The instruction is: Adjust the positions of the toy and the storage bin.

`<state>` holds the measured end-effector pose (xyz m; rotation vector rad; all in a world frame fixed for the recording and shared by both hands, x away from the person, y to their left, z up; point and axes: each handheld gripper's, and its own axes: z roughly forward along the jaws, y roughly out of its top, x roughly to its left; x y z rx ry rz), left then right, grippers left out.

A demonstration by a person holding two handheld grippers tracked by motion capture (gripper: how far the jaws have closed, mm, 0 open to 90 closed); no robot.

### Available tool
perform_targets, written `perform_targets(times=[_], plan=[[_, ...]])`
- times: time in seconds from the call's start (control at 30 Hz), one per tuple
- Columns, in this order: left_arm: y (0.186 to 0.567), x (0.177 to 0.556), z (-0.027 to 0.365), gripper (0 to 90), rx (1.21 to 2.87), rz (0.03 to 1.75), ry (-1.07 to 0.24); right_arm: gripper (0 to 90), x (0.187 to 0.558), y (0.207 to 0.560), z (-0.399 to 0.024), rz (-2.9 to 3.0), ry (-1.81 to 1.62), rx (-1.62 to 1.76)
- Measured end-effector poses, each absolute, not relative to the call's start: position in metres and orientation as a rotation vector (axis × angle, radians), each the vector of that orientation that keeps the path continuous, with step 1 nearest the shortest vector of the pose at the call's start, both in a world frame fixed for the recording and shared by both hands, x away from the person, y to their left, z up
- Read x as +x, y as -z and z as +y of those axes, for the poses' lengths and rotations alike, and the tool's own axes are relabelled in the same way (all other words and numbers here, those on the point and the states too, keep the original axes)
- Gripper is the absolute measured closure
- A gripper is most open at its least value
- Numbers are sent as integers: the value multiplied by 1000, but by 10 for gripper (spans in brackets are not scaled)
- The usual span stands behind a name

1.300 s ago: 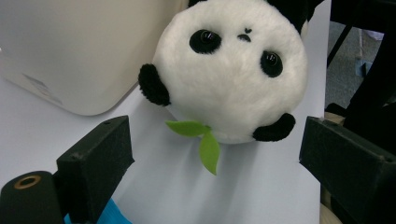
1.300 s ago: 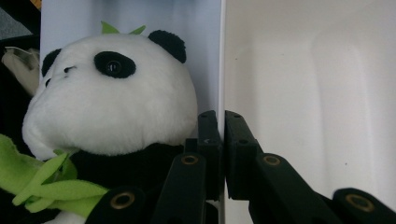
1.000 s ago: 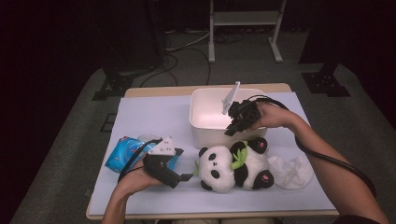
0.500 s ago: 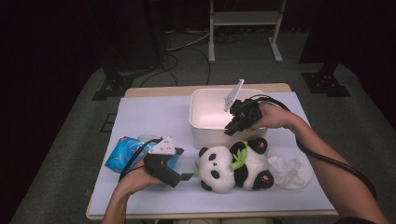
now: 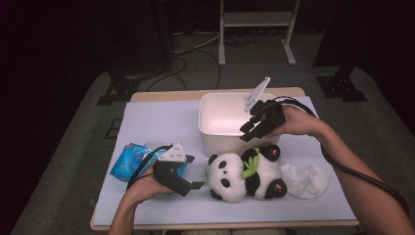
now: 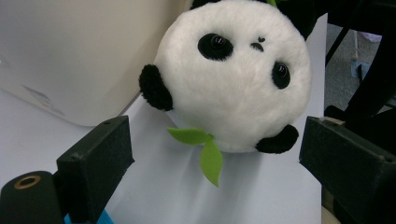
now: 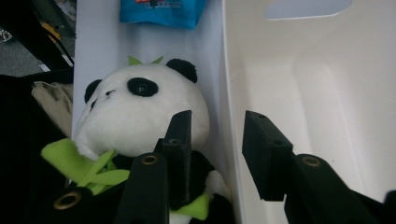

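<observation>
A black-and-white panda plush (image 5: 244, 171) with green leaves lies on its side on the white sheet, just in front of a white bin (image 5: 210, 139). My left gripper (image 5: 195, 182) points at the panda's head and is open. In the left gripper view its jaws (image 6: 224, 154) stand wide on either side of the panda (image 6: 233, 84) without touching it. My right gripper (image 5: 248, 133) hovers over the bin's front right rim. Its jaws (image 7: 218, 122) have just been opening and straddle the bin's wall (image 7: 229, 116) with nothing between the pads. The panda (image 7: 140, 112) lies below them.
A blue packet (image 5: 128, 162) lies left of my left hand, also in the right gripper view (image 7: 161, 11). A crumpled white cloth (image 5: 306, 178) sits right of the panda. The bin's inside (image 7: 317, 121) looks bare. The table's front edge (image 5: 220, 226) is near.
The right gripper's jaws have opened and the hand has lifted slightly at the bin's rim. The left gripper and the panda have stayed put.
</observation>
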<state>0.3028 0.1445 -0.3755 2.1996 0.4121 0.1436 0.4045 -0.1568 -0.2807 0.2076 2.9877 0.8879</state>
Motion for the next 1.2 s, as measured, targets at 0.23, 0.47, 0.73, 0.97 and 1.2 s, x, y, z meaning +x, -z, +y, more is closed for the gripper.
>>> perform_targets(times=[0.23,0.47,0.73,0.97,1.2], plan=[[379,303,147,89,2193,437,-133,577,384,275,-159,3004,-876,155],[380,300,147,89,2197,442,-132,549,362,276,-168,3027,-878,114],[379,300,145,89,2196,435,-123,524,344,285,-168,3057,-846,68],[379,300,145,89,2197,431,-123,504,338,300,-167,3074,-798,71],[380,300,146,89,2194,441,-123,480,335,310,-163,3080,-773,51]])
